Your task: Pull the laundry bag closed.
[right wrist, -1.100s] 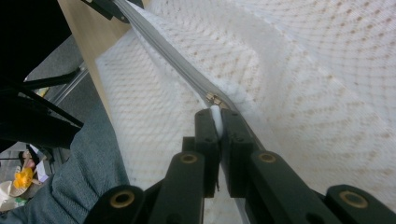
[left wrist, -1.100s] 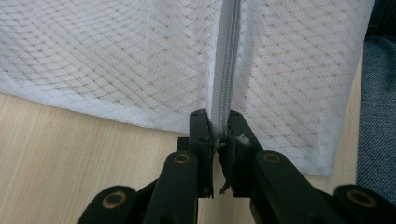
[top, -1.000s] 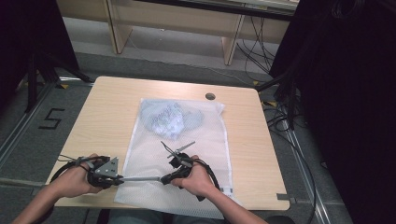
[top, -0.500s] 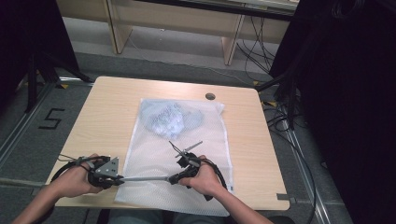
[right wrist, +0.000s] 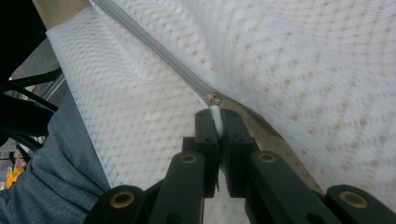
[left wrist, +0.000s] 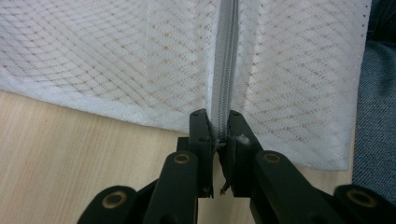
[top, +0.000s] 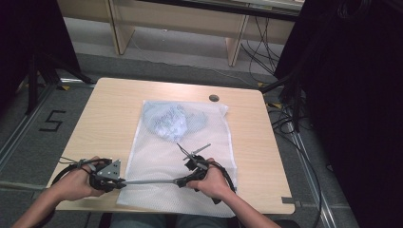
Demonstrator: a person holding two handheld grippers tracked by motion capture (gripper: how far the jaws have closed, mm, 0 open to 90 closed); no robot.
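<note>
A white mesh zip bag [top: 157, 164] lies flat on the wooden table [top: 109, 114], with a bluish bundle of cloth [top: 173, 121] inside its far half. Along the near edge runs the grey zipper [top: 152, 181]. My left gripper [top: 121, 183] is shut on the zipper's end [left wrist: 220, 133], and the closed zipper [left wrist: 226, 56] stretches straight away from it. My right gripper [top: 182, 181] is shut on the white pull tab [right wrist: 215, 113] of the slider [right wrist: 214, 99]. Behind the slider the teeth are closed; ahead of it the bag gapes over bare wood.
A small dark round disc [top: 214, 98] sits near the table's far edge. The person's grey-blue trouser leg [right wrist: 60, 177] lies just past the near table edge. Cables trail from both grippers. The floor at the left bears a taped number [top: 51, 121].
My right gripper has slid a little to the right along the bag's near edge with the pull tab, lengthening the closed zipper. The left gripper has stayed put.
</note>
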